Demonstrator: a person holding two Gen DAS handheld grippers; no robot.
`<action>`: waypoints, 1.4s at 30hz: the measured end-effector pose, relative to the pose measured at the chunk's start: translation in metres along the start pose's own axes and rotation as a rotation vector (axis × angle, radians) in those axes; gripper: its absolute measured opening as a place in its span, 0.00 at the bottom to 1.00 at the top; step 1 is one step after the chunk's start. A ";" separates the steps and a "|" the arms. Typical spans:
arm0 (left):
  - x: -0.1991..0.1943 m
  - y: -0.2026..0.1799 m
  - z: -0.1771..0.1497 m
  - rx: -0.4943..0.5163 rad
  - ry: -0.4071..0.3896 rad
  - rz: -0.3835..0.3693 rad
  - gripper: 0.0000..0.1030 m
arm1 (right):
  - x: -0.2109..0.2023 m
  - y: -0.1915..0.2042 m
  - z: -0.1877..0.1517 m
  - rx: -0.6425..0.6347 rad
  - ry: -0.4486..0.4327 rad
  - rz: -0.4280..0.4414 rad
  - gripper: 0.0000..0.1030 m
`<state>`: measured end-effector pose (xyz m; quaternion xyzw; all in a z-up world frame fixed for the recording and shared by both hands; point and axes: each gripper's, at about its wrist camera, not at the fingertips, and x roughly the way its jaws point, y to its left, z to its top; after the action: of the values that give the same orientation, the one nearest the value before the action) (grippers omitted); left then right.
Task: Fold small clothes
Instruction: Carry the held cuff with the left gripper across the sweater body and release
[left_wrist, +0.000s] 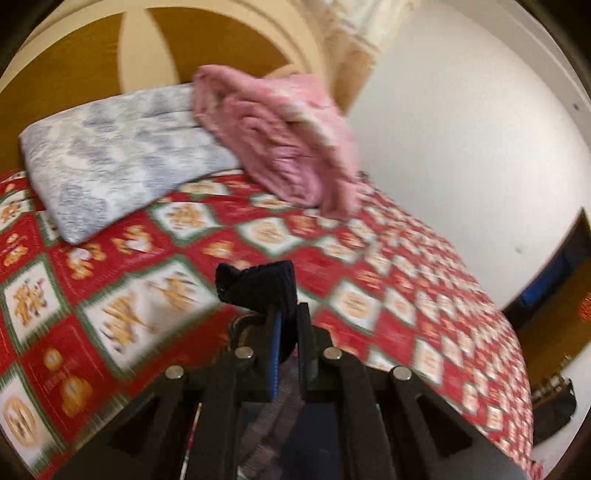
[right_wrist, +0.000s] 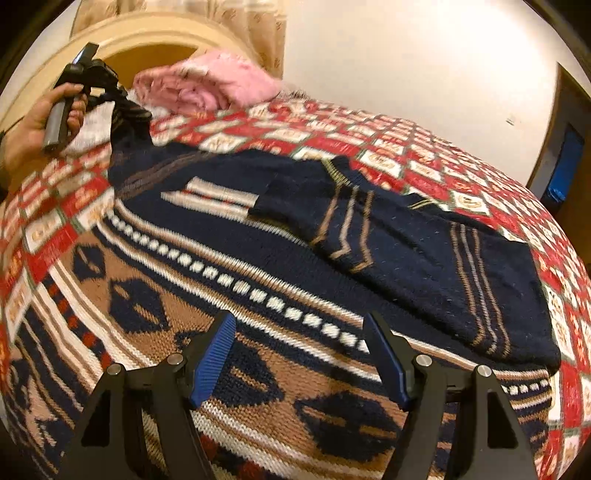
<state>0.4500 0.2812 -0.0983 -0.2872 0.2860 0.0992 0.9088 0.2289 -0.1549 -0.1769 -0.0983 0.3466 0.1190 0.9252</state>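
Left claw (left_wrist: 286, 325) pinches the sweater's (right_wrist: 258, 280) dark sleeve tight; right claw (right_wrist: 299, 354) hangs wide apart above it, holding nothing.

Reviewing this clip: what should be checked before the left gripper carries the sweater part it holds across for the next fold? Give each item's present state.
1. Left gripper clamped on the sweater: ok, jaws closed on navy knit.
2. Right gripper free: ok, jaws open, empty, above the patterned body.
3. Right sleeve already folded onto the body: ok.
4. Which part the left gripper holds, cuff or shoulder: cannot tell.
5. Pink blanket and blue-white pillow apart from the sweater: ok.
6. Sweater body flat on the bedspread: ok where visible.
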 end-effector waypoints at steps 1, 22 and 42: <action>-0.006 -0.013 -0.004 0.010 0.006 -0.024 0.07 | -0.004 -0.003 0.000 0.010 -0.010 0.001 0.70; -0.017 -0.271 -0.230 0.210 0.351 -0.424 0.08 | -0.062 -0.083 -0.050 0.218 -0.056 -0.007 0.70; -0.055 -0.129 -0.197 0.682 0.019 0.129 0.71 | -0.017 -0.137 0.009 0.500 0.060 0.205 0.69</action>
<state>0.3586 0.0610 -0.1387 0.0507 0.3285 0.0524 0.9417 0.2612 -0.2857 -0.1451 0.1652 0.4005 0.1200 0.8933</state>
